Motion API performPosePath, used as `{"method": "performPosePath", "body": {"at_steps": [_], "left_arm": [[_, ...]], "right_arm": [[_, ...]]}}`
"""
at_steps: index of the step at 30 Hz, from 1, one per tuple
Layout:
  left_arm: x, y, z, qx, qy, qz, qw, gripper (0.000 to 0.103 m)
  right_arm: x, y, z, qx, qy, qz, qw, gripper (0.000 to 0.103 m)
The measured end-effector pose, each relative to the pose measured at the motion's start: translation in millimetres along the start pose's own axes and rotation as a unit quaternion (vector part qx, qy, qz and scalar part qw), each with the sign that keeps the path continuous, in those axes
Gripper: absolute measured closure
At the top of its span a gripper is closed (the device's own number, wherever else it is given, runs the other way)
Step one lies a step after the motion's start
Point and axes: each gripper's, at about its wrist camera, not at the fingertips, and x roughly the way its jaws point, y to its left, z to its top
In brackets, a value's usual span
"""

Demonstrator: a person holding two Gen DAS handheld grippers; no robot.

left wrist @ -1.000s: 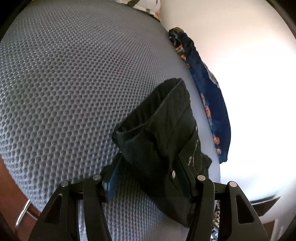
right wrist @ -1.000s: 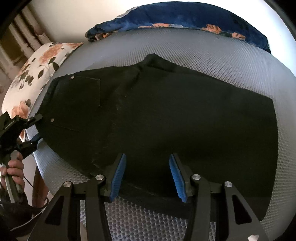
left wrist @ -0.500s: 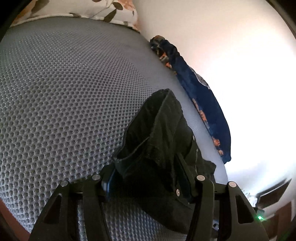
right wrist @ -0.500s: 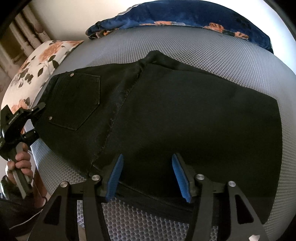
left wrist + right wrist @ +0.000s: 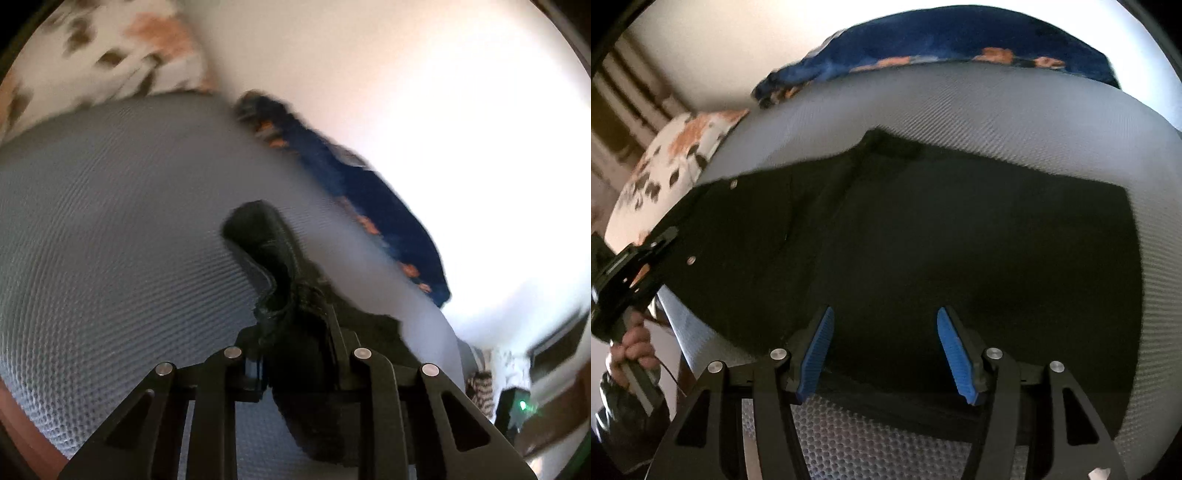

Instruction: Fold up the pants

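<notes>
Black pants [image 5: 960, 229] lie spread across a grey mesh mattress [image 5: 997, 110]. At their waist end, the left gripper [image 5: 291, 321] has bunched waistband fabric [image 5: 266, 236] between its jaws, which are closing and pinch the cloth. In the right wrist view a hand [image 5: 631, 347] holds that gripper [image 5: 661, 240] at the left, and the waist corner is raised off the mattress. My right gripper [image 5: 884, 317] hovers over the pants' near edge. Its blue pads [image 5: 816, 350] stand apart and are opening, with nothing pinched between them.
A dark blue flowered blanket [image 5: 960, 37] runs along the mattress's far edge by a white wall. A white flowered pillow [image 5: 676, 155] lies at the head end, beyond the waistband. The mattress's near rim [image 5: 849, 443] shows below the right gripper.
The left gripper's jaws narrowed onto the waistband, and it rose and rolled, lifting the waist end. The right gripper's pads spread a little wider and it shifted slightly.
</notes>
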Motion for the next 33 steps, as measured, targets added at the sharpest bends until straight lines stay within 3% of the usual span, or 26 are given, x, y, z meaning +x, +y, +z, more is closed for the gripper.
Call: {"method": "performPosePath", "body": {"at_steps": [5, 13, 21, 25, 30, 33], "left_arm": [[0.3, -65.6, 2.7, 0.067, 0.009, -0.052, 0.9963, 0.078], [37.6, -159.4, -22.9, 0.161, 0.066, -0.110, 0.9787, 0.078], [96.9, -222.8, -84.4, 0.219, 0.154, -0.117, 0.9564, 0.078], [128.5, -243.0, -126.0, 0.256, 0.202, -0.094, 0.9405, 0.078], [157.0, -243.3, -163.5, 0.291, 0.231, -0.052, 0.9269, 0.077], [157.3, -254.2, -173.4, 0.311, 0.228, -0.046, 0.9217, 0.068]], "right_arm": [[-24.8, -24.0, 7.6, 0.028, -0.033, -0.010, 0.999, 0.047], [-58.9, -71.0, 7.2, 0.079, -0.072, -0.023, 0.994, 0.047], [-76.6, -113.2, -1.6, 0.128, -0.085, -0.025, 0.988, 0.047], [-79.5, -125.8, -6.0, 0.142, -0.088, -0.023, 0.986, 0.047], [-81.1, -136.5, -12.1, 0.151, -0.086, -0.021, 0.984, 0.047], [-79.6, -138.7, -12.8, 0.152, -0.081, -0.015, 0.985, 0.047]]}}
